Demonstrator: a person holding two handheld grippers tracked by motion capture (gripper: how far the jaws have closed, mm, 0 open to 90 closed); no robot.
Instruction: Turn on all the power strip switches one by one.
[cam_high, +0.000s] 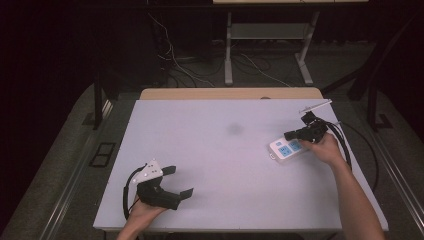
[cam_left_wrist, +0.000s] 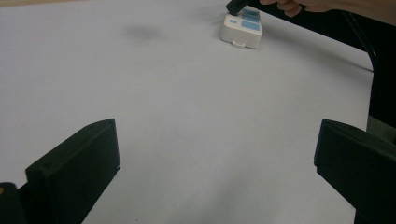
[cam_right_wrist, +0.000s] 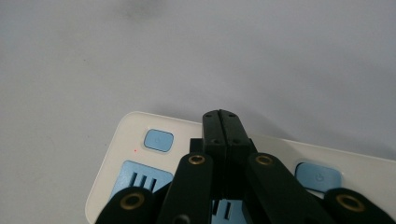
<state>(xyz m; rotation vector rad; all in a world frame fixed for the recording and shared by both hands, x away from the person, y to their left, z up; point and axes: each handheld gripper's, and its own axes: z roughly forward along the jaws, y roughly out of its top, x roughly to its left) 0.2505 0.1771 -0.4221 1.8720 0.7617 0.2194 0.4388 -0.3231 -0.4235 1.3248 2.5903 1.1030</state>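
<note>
Right gripper (cam_high: 292, 134) over power strip (cam_high: 286, 149) — jaws pressed together; left gripper (cam_high: 181, 182) low — jaws spread.

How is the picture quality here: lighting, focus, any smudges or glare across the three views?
High view: table evenly lit, surroundings dark, a faint grey smudge mid-table. Left gripper view: near jaws soft, power strip fairly sharp. Right gripper view: shut right gripper and the strip sharp, far table blurred; no glare.

Dim lab, white table (cam_high: 220, 150), floor cables (cam_high: 185, 65)
</note>
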